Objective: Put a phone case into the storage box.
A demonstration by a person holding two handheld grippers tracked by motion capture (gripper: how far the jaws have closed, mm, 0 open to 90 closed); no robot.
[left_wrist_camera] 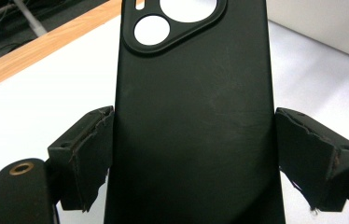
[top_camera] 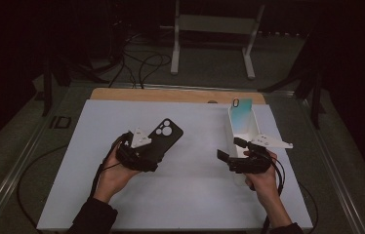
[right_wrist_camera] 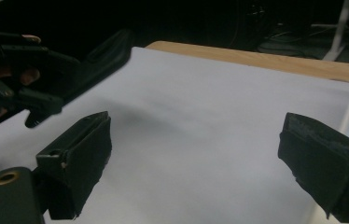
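Observation:
A black phone case (top_camera: 165, 133) with round camera holes sticks out of my left gripper (top_camera: 147, 155), a little left of the white board's middle. In the left gripper view the case (left_wrist_camera: 191, 116) fills the gap and both pads press its long edges. My right gripper (top_camera: 232, 150) hovers at the board's right with its jaws wide apart and nothing between them (right_wrist_camera: 196, 163). Behind it a white open box (top_camera: 243, 127) holds a teal phone case (top_camera: 242, 111) standing upright. The right gripper view shows the left hand and the black case (right_wrist_camera: 93, 60) at far left.
The white board (top_camera: 73, 161) lies on a wooden tabletop whose far edge (top_camera: 171, 94) shows as a tan strip. Cables and a white frame stand (top_camera: 210, 29) sit on the dark floor beyond. Each gripper trails a cable toward the near edge.

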